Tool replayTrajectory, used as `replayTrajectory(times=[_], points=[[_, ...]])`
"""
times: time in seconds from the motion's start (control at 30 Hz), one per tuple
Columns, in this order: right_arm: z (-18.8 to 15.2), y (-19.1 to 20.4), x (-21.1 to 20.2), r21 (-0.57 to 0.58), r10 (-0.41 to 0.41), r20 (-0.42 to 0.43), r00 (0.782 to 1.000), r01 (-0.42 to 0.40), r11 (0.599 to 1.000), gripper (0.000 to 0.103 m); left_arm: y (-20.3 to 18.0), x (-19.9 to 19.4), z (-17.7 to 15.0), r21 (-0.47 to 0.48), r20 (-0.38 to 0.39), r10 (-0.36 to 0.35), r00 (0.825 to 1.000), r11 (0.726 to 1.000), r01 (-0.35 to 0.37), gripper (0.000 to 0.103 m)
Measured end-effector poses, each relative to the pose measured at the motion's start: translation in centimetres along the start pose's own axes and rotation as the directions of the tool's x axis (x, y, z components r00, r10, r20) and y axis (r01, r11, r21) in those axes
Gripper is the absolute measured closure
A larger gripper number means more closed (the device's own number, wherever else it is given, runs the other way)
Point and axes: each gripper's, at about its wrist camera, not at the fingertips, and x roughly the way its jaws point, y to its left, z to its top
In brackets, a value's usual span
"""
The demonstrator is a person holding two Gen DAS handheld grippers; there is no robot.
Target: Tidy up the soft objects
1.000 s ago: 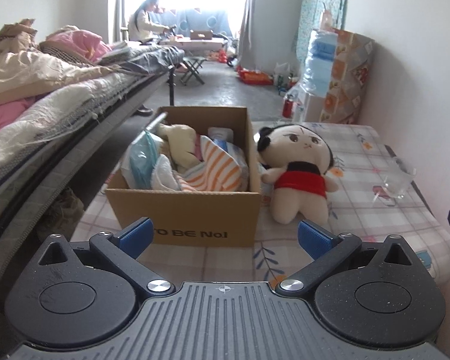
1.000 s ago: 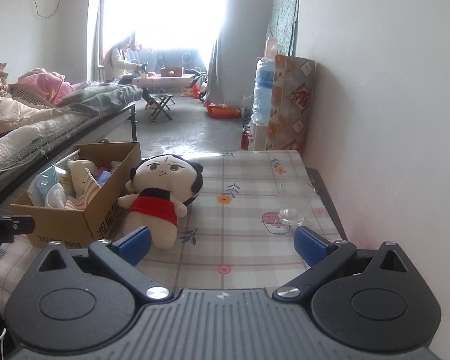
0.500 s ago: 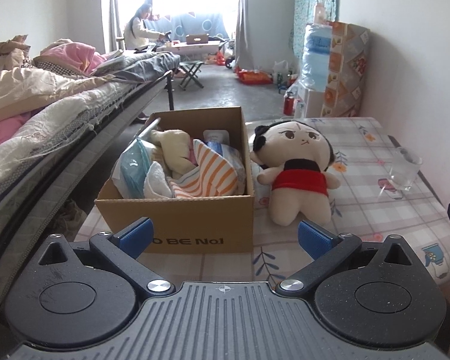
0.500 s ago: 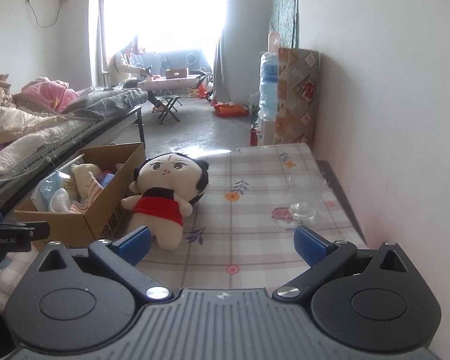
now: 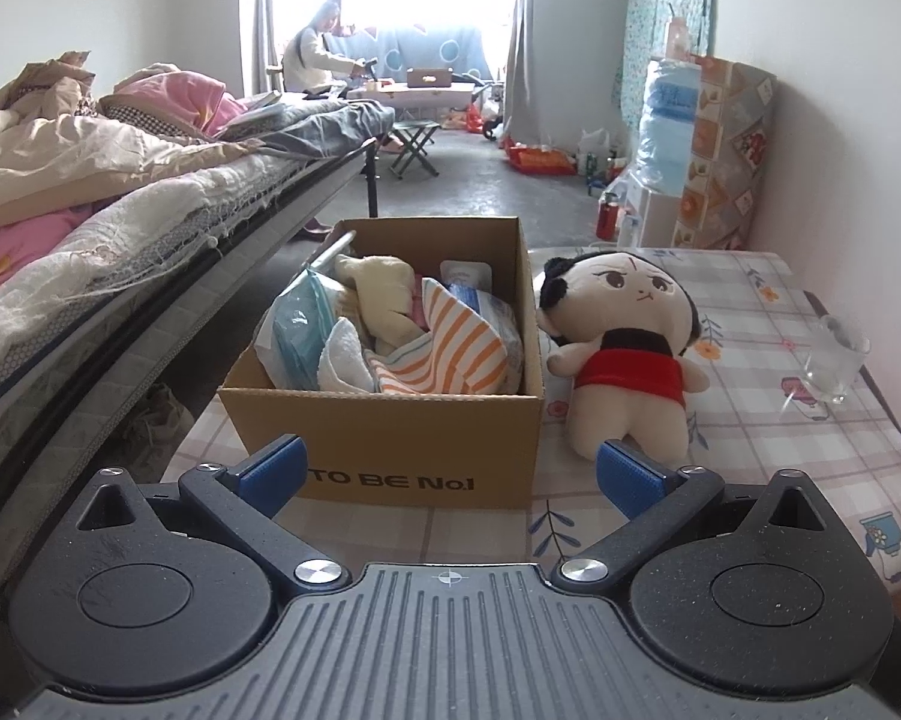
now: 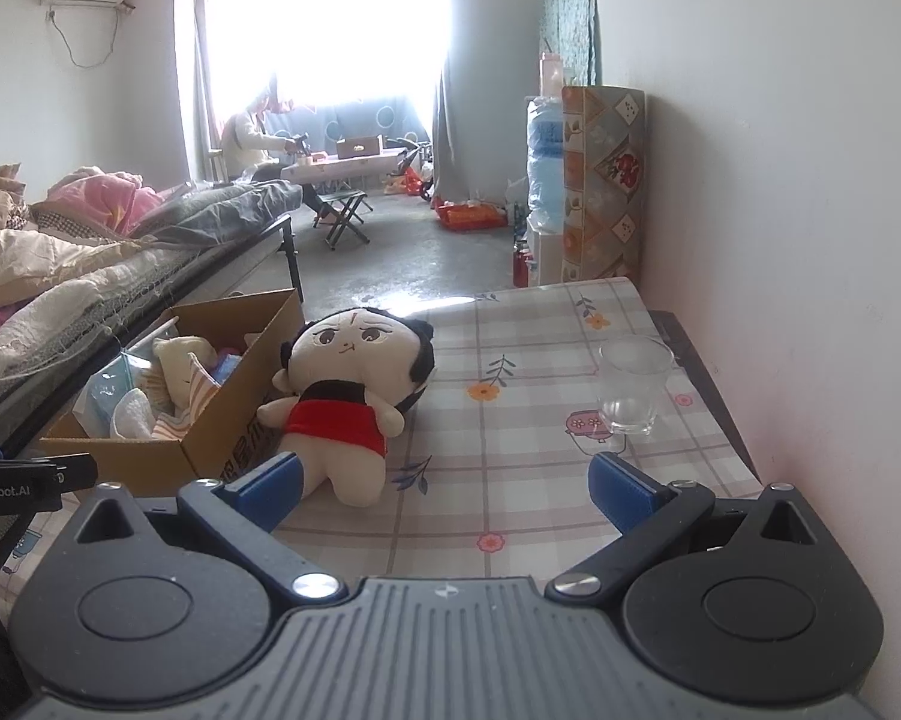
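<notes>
A plush doll (image 5: 621,354) with black hair and a red top lies on its back on the checked tablecloth, right beside a cardboard box (image 5: 414,450). The box holds soft items: a striped orange cloth (image 5: 456,354), a beige plush (image 5: 384,300), white and blue packets. My left gripper (image 5: 449,474) is open, in front of the box's near wall, holding nothing. My right gripper (image 6: 444,486) is open too, low over the cloth, with the doll (image 6: 348,390) just beyond its left finger and the box (image 6: 210,420) further left.
A clear drinking glass (image 6: 633,384) stands near the table's right edge by the wall; it also shows in the left wrist view (image 5: 834,360). A bed (image 5: 120,228) piled with bedding runs along the left. A person (image 6: 252,138) sits at a low table by the window.
Both grippers have drawn back and tilted slightly, so box and doll sit a little lower and farther in view. Both stay open; nothing on the table has moved.
</notes>
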Motion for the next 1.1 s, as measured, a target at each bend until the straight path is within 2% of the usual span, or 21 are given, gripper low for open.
replayTrajectory(times=[0.27,0.7,0.87,1.1], points=[[0.4,0.3,0.1,-0.001,0.002,0.004,1.000,-0.002,1.000,0.000,0.2,-0.2,0.1,-0.022,0.006,0.030,1.000,0.999,-0.030,0.000],[-1.2,1.7,1.6,-0.012,0.027,-0.079,0.997,-0.028,1.000,0.000,0.8,0.7,-0.8,0.004,-0.086,0.036,0.996,0.999,-0.036,0.000],[-1.4,2.0,1.7,-0.007,0.030,-0.098,0.995,-0.030,1.000,0.000,1.1,1.0,-1.2,-0.002,-0.123,0.018,0.992,1.000,-0.018,0.000],[-1.2,2.5,1.5,-0.018,0.028,-0.094,0.995,-0.030,0.999,0.000,1.5,1.0,-1.4,-0.011,-0.123,0.019,0.992,1.000,-0.021,0.000]])
